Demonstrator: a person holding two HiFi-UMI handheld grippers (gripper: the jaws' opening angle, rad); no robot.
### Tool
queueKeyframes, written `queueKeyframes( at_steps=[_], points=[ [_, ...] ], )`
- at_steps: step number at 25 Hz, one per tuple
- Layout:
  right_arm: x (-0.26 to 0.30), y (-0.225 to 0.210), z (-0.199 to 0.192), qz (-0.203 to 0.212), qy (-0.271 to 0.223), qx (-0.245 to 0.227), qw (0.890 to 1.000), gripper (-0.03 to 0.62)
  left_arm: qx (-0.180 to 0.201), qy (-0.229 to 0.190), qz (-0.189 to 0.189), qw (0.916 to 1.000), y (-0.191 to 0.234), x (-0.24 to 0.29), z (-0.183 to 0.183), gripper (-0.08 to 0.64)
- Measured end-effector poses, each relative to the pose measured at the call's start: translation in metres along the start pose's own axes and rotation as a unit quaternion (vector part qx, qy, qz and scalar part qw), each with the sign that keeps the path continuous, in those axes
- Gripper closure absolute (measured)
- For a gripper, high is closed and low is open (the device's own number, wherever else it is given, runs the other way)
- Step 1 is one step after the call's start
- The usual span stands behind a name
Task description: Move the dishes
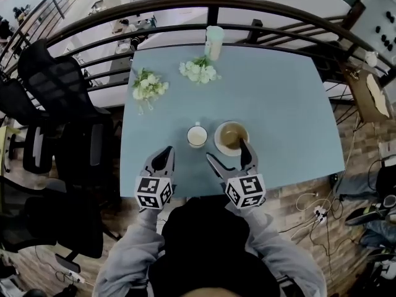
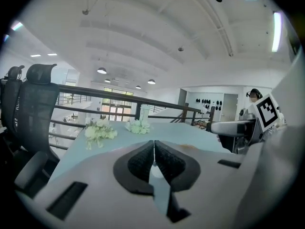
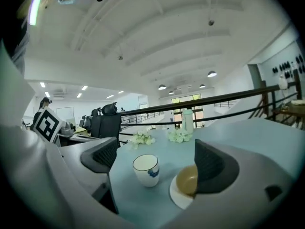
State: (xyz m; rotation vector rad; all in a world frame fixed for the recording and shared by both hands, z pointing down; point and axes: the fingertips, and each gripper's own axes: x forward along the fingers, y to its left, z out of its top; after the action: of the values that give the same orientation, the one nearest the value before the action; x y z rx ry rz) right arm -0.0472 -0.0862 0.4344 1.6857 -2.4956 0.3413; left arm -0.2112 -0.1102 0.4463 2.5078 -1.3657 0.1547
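The cup (image 1: pixel 197 136) is white with a little blue mark on its side. It stands on the blue table (image 1: pixel 278 104), just in front of the right gripper (image 1: pixel 228 150) and a bit toward that gripper's left jaw. Right beside the cup, on the side of the right jaw, is a brown bowl (image 1: pixel 232 135). The bowl sits on a white plate (image 3: pixel 177 198). In the right gripper view the right jaw covers part of the bowl and plate. The right gripper is wide open, its two jaws are far apart, and the pads squeeze nothing. The cup and the bowl are not held. The left gripper (image 1: pixel 166 153) is next to the right one, and the cup is ahead of it, off toward the right gripper. Its two jaws are pressed together with nothing between them. Farther out past both grippers, near the far side of the table, lie two bunches of white flowers (image 1: pixel 148 85). One bunch is ahead of the left gripper, and the other is more toward the middle. Behind that second bunch stands a pale bottle (image 1: pixel 214 42) at the table's far edge. A dark railing (image 1: pixel 185 5) curves around behind the table. Black chairs (image 1: pixel 55 79) stand off to the left gripper's outer side.
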Motion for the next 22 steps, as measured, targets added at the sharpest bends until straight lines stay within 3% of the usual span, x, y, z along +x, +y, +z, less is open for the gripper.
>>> queueKeyframes(
  at_steps=[8,13,17,21,22],
  points=[
    [-0.041,-0.080,0.043,-0.046,-0.032,0.002,0.998,0.130,0.035,-0.047,-0.012,0.9982,-0.046,0.017,0.053,0.543],
    [-0.061,-0.114,0.059,-0.079,-0.066,0.003,0.995,0.279,0.042,-0.054,0.003,0.9976,-0.058,0.021,0.056,0.543],
    [-0.069,-0.133,0.060,-0.103,-0.069,0.031,0.992,0.407,0.034,-0.053,0.025,0.9977,-0.057,0.021,0.057,0.543],
    [-0.072,-0.152,0.051,-0.121,-0.066,0.048,0.989,0.583,0.025,-0.054,0.055,0.9967,-0.049,0.020,0.054,0.543],
    [-0.071,-0.155,0.049,-0.120,-0.064,0.046,0.990,0.586,0.022,-0.056,0.062,0.9963,-0.046,0.020,0.053,0.543]
  ],
)
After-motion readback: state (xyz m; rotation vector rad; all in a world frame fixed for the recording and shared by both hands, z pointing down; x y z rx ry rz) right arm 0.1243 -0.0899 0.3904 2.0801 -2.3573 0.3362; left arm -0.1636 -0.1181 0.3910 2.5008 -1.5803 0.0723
